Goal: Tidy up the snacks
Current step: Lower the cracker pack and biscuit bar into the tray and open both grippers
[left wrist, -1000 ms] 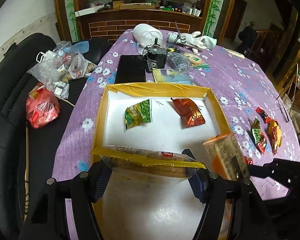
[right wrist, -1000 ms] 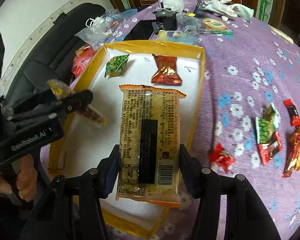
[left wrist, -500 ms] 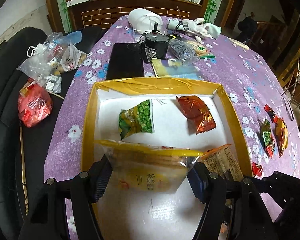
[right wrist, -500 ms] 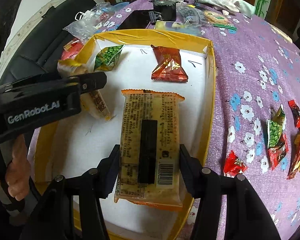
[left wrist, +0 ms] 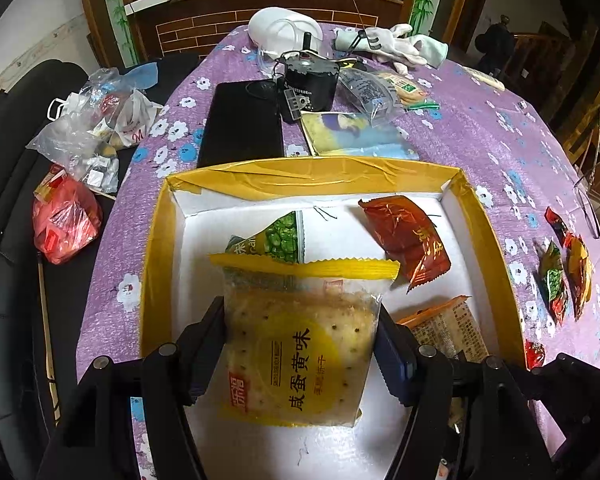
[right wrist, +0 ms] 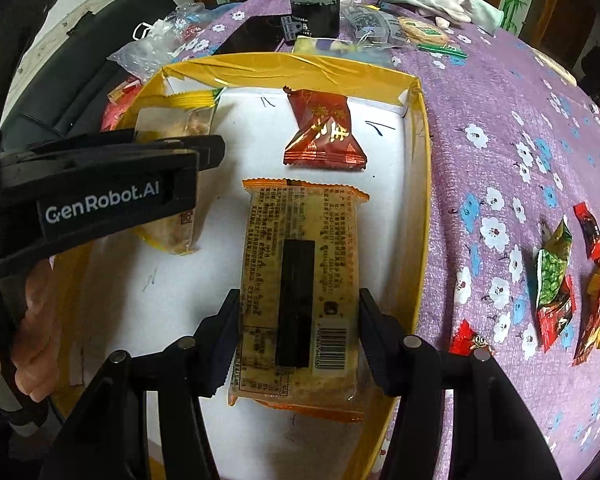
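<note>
Gloves [left wrist: 396, 42] beyond yellow box [left wrist: 324, 176]

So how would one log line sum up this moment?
left tool: grips yellow cracker packet | right tool: grips orange cracker packet | both over yellow-rimmed box

The right gripper [right wrist: 298, 344] clamped an orange cracker packet [right wrist: 298, 280] by its long sides, printed back and barcode facing the camera, above the white floor of the yellow-rimmed box [right wrist: 418, 184]. To its left the left gripper [right wrist: 204, 148], branded GenRobot.AI and held by a hand [right wrist: 32, 340], gripped a yellow cracker packet [right wrist: 172, 124] over the same box, with a red snack packet [right wrist: 324, 132] lying near the far wall. Small loose snack packets [right wrist: 556, 280] lay scattered on the purple flowered desk [right wrist: 500, 120] to the right.
</note>
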The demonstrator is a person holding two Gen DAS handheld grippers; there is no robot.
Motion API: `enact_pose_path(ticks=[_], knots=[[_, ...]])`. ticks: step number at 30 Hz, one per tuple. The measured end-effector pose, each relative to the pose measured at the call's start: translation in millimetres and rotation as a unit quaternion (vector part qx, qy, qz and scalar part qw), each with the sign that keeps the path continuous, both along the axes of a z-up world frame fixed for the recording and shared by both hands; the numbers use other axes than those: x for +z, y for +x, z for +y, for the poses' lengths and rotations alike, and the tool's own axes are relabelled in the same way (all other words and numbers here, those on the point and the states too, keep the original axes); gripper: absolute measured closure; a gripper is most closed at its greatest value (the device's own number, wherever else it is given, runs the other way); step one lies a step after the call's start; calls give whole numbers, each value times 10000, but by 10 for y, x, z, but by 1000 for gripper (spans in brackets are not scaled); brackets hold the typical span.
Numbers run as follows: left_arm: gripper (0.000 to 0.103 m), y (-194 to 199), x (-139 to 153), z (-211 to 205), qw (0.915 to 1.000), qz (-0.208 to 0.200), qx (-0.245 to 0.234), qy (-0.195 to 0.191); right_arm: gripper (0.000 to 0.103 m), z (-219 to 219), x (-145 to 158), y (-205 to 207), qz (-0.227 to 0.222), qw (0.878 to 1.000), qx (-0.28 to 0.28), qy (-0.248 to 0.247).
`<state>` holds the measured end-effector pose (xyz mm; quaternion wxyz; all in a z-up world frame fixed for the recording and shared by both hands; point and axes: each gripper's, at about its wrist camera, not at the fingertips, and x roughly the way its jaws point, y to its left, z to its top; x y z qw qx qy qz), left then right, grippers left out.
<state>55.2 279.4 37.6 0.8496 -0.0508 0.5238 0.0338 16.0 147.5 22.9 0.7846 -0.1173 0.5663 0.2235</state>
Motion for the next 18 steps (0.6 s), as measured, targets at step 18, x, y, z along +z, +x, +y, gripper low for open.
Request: enact_pose_path(ticks=[18], knots=[[31, 72, -114, -81, 9999, -48, -107, 73, 48, 123, -57, 18, 18, 9990, 216, -394]])
